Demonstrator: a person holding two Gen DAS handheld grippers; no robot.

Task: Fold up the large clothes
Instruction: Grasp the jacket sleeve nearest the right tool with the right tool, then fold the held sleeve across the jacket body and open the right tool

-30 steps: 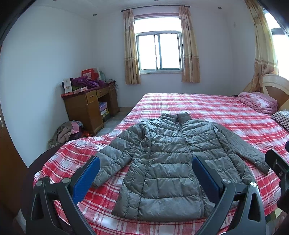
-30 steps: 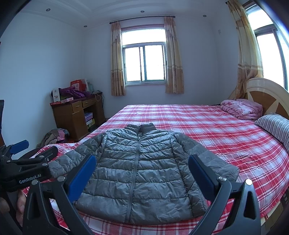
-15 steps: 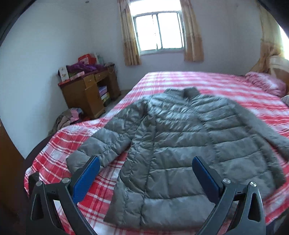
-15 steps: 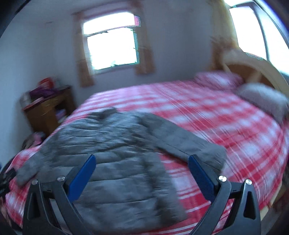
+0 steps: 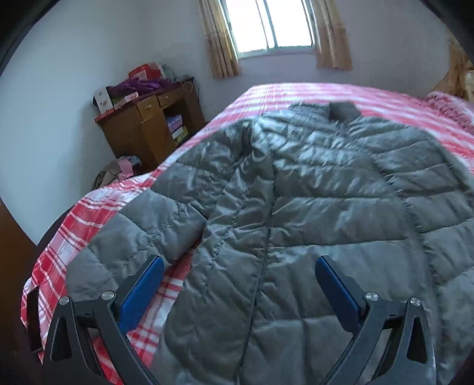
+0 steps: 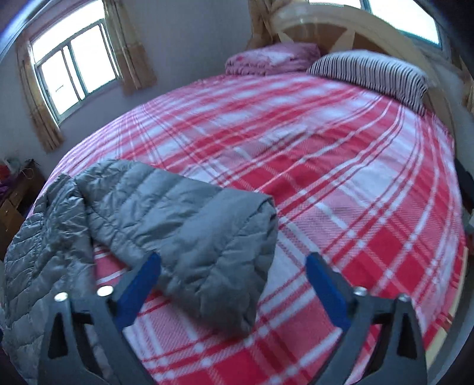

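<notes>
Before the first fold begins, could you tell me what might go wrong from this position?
1. The jacket fabric looks slick and puffy, so the open right gripper, poised over the sleeve cuff, may pinch only the top layer and slip.
2. The left gripper, also open, faces the hem near the bed edge; a tug could drag the jacket off.
3. Either gripper might catch the plaid sheet with the cloth.

Pale walls, curtained window [image 5: 274,25], wooden desk [image 5: 148,127], plaid bed [image 6: 326,165], wooden headboard [image 6: 355,26]

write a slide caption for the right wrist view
Open right gripper poised over the cuff of the grey quilted puffer jacket on the red plaid bedsheet.
</notes>
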